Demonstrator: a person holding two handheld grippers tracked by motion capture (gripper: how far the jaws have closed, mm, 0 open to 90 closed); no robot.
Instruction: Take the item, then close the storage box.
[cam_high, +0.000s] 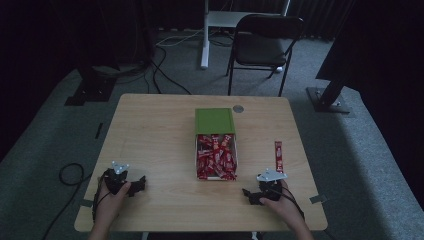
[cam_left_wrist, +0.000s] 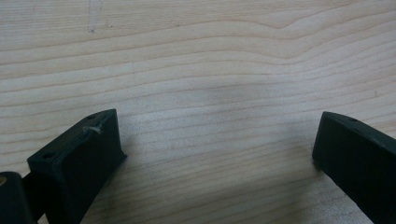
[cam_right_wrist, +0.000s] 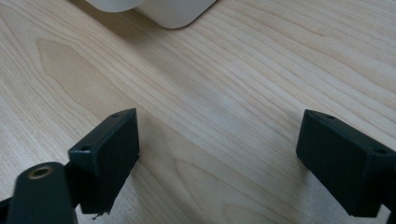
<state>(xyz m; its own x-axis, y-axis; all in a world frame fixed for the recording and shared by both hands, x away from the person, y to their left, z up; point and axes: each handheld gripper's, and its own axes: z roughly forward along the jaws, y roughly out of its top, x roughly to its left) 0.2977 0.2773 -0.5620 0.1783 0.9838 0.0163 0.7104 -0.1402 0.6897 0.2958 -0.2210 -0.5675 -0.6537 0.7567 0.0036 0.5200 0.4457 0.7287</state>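
A white box (cam_high: 238, 157) with a green lid (cam_high: 214, 120) folded back stands mid-table, full of several red snack bars (cam_high: 216, 157). One more red bar (cam_high: 278, 156) lies alone to its right. My left gripper (cam_high: 141, 183) rests at the front left of the table, open, with bare wood between its jaws (cam_left_wrist: 215, 154). My right gripper (cam_high: 248, 195) rests at the front right, below the lone bar, open and empty (cam_right_wrist: 217, 154). The box's white corner (cam_right_wrist: 173, 14) shows at the top of the right gripper view.
The wooden table (cam_high: 155, 135) has a round grey cap (cam_high: 238, 108) near its far edge. A black chair (cam_high: 262, 42) and a white stand (cam_high: 206, 35) are behind it. Cables (cam_high: 70, 175) lie on the carpet at the left.
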